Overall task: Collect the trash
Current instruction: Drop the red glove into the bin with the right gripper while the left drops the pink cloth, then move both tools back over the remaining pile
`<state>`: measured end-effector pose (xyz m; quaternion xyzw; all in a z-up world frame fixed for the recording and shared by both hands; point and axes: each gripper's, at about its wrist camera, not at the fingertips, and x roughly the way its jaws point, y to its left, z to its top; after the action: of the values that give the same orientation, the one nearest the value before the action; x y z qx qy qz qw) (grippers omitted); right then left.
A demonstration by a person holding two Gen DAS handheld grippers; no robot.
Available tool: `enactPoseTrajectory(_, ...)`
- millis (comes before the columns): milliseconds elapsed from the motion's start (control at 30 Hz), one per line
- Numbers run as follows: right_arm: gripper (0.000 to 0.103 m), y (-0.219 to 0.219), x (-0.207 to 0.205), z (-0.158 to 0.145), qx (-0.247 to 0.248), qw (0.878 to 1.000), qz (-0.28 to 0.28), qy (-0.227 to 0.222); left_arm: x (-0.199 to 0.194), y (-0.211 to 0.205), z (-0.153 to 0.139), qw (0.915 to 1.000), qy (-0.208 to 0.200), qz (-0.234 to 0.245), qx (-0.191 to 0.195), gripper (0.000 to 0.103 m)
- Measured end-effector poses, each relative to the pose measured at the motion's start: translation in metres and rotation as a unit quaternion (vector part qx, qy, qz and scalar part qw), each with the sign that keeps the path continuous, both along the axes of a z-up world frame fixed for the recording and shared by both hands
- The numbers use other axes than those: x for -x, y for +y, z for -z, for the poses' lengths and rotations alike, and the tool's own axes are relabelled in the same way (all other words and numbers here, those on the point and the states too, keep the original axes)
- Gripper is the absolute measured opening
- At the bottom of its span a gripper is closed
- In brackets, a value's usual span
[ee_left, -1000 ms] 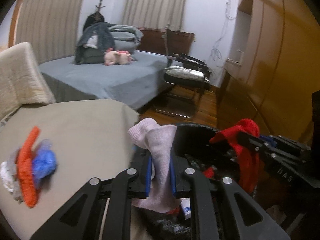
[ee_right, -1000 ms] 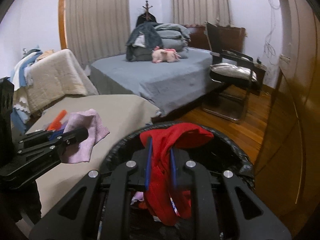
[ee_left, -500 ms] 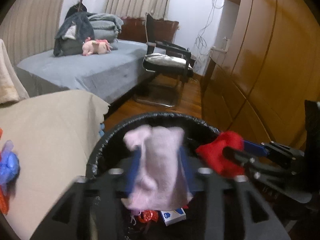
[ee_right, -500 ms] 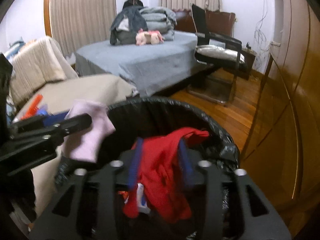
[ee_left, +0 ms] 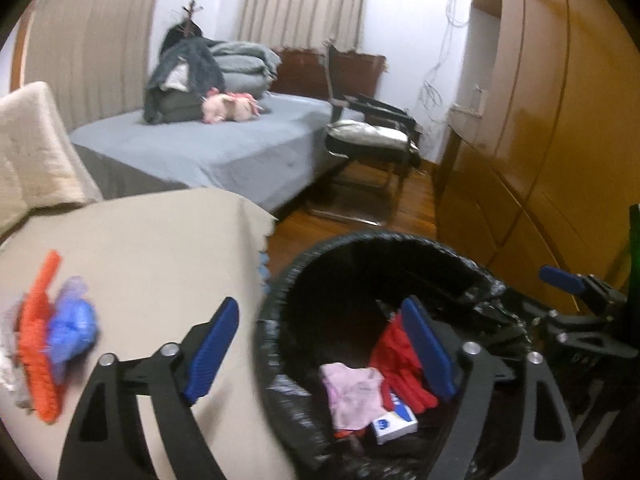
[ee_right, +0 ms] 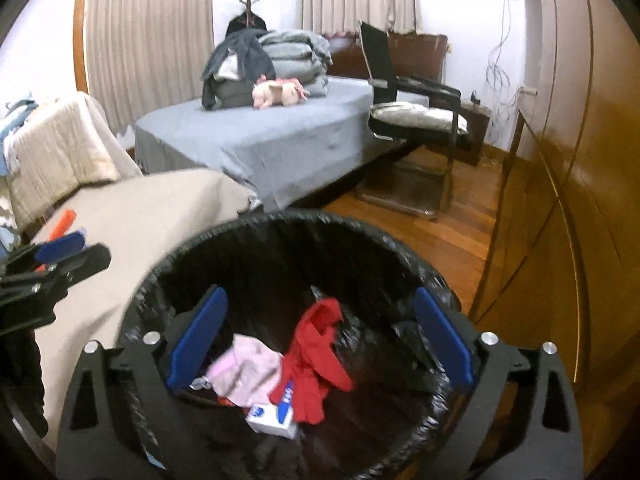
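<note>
Hanging over the black-lined trash bin [ee_right: 288, 240], the left gripper [ee_left: 324, 344] and right gripper [ee_right: 320, 336] have just been opening, jaws spread wide with nothing between them. The pink cloth [ee_right: 248, 372] and red cloth [ee_right: 316, 356] lie inside the bin beside a small white box [ee_right: 268, 420]; an orange and blue pile [ee_left: 52, 332] sits on the beige table [ee_left: 152, 248]

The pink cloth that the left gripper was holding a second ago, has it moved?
Yes. The pink cloth has dropped from the left gripper, whose jaws have just been opening, down past the black bin's rim and lies inside beside the red cloth.
</note>
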<state>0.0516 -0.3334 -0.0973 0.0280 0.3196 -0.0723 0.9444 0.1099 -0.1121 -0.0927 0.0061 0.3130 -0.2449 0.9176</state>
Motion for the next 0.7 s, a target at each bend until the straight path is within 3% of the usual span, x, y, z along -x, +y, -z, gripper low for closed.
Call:
enactPoseTrajectory(67,0.096,0.009,-0.002,-0.008,-0.007,1.000,-0.006,-0.012,0.001,0.012,-0.005,0.9999,-0.006,-0.015,-0.001,0.089)
enactPoseTrajectory(367,0.096,0.072,-0.029,-0.027,-0.019,0.997,-0.068,-0.038,0.009,0.086,-0.023,0.9947,-0.034,-0.096,-0.010,0.091)
enactPoseTrajectory(700,0.096,0.156,-0.060,-0.028,-0.031,0.989,-0.134,-0.048,0.017,0.175,-0.020,0.9797,-0.043,-0.193,-0.031,0.091)
